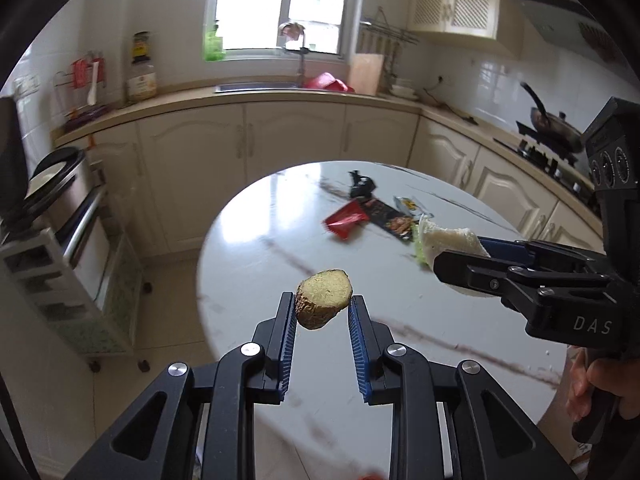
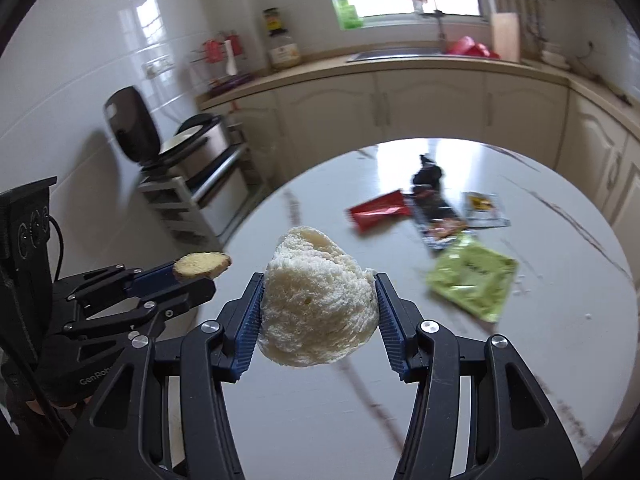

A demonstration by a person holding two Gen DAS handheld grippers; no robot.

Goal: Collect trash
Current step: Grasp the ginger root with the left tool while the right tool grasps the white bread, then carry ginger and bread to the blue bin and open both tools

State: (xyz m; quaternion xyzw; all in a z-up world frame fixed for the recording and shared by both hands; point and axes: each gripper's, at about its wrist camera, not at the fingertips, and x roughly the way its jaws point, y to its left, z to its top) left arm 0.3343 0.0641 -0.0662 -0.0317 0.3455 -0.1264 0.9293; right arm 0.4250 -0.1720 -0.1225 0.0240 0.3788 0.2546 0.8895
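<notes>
My left gripper [image 1: 323, 300] is shut on a brown-skinned yellow ginger slice [image 1: 323, 298], held above the near left edge of the round white marble table [image 1: 256, 256]. It also shows at the left of the right wrist view [image 2: 202, 266]. My right gripper [image 2: 319, 280] is shut on a white bread lump [image 2: 318, 300], held above the table; it shows in the left wrist view [image 1: 452, 242]. On the table's far side lie a red wrapper [image 2: 378, 210], a dark wrapper [image 2: 438, 216], a silver-yellow packet [image 2: 484, 210], a green packet [image 2: 472, 276] and a black crumpled scrap [image 2: 428, 174].
Cream kitchen cabinets [image 1: 292, 140] and a counter with a sink [image 1: 256, 87] curve behind the table. A rack with a steel appliance [image 1: 68, 200] stands left on the floor. A stove with a pan [image 1: 554, 128] is at the right.
</notes>
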